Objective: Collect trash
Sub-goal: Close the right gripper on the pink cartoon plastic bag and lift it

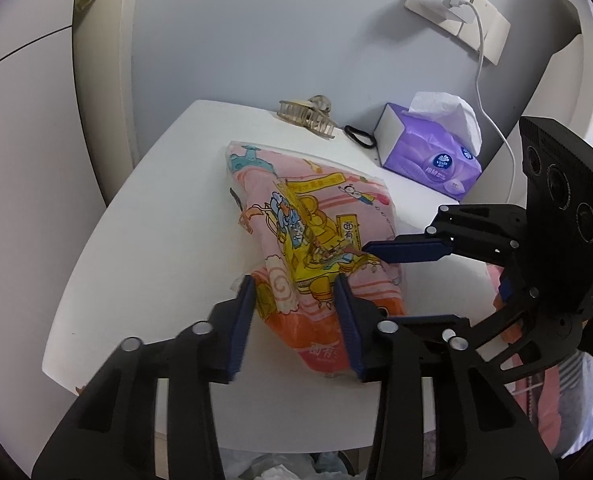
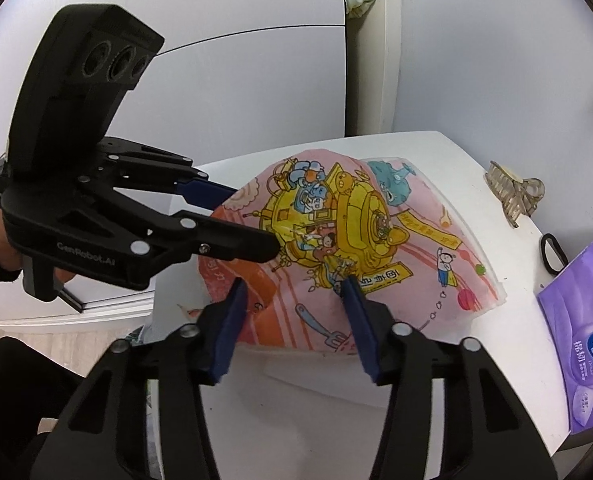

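A pink and orange snack bag with a yellow cartoon print (image 1: 308, 240) lies on the white bedside table (image 1: 156, 240); it also shows in the right wrist view (image 2: 356, 248). My left gripper (image 1: 294, 284) is open, its blue pads either side of the bag's near end. It shows from the side in the right wrist view (image 2: 252, 220), its fingers spread at the bag's left end. My right gripper (image 2: 294, 286) is open, its pads straddling the bag's near edge. In the left wrist view one right finger (image 1: 404, 250) lies on the bag's right side.
A purple tissue box (image 1: 428, 152) stands at the table's back right, also in the right wrist view (image 2: 584, 340). A hair claw clip (image 1: 306, 118) and a black hair tie (image 1: 360, 136) lie by the wall. A charger cable (image 1: 480, 80) hangs from a socket. Crumpled trash (image 1: 280, 466) shows below the table's front edge.
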A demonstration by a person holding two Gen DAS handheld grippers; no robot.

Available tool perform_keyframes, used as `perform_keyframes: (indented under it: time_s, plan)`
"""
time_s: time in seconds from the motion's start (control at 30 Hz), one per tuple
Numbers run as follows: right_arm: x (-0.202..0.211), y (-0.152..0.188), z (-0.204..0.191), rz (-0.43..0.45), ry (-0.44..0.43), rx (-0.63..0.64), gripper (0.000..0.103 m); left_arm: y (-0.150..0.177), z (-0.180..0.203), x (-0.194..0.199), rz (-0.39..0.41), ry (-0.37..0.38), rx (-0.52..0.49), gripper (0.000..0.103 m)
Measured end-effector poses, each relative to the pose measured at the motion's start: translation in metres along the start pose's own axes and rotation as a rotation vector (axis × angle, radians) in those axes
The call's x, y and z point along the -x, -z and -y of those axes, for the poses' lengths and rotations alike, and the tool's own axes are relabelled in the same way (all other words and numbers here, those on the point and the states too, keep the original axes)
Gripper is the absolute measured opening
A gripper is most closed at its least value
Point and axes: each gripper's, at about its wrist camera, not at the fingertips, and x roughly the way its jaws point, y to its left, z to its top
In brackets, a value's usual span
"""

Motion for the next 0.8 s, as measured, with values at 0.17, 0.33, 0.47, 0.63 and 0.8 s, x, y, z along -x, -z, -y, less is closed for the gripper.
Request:
perform_keyframes:
  time_s: [0.17, 0.33, 0.47, 0.63, 0.8]
  plan:
    - [0.0, 0.002, -0.004, -0.001, 0.035, 0.012, 0.037, 0.0, 0.007, 0.001, 0.019, 0.002, -0.007, 0.022]
    - [0.005, 0.003, -0.008, 0.017, 0.063, 0.021, 0.024, -0.001, 0.011, 0.007, 0.04, 0.004, -0.005, 0.016]
    - [0.01, 0.002, -0.008, 0.026, 0.064, 0.023, 0.016, -0.003, 0.013, 0.012, 0.051, 0.004, 0.002, 0.014]
    - [0.015, 0.0, -0.009, 0.032, 0.062, 0.02, 0.013, -0.002, 0.016, 0.018, 0.063, 0.002, 0.001, 0.013]
    - [0.025, -0.001, -0.014, 0.046, 0.057, 0.023, 0.011, -0.001, 0.02, 0.028, 0.073, 0.001, 0.006, 0.013]
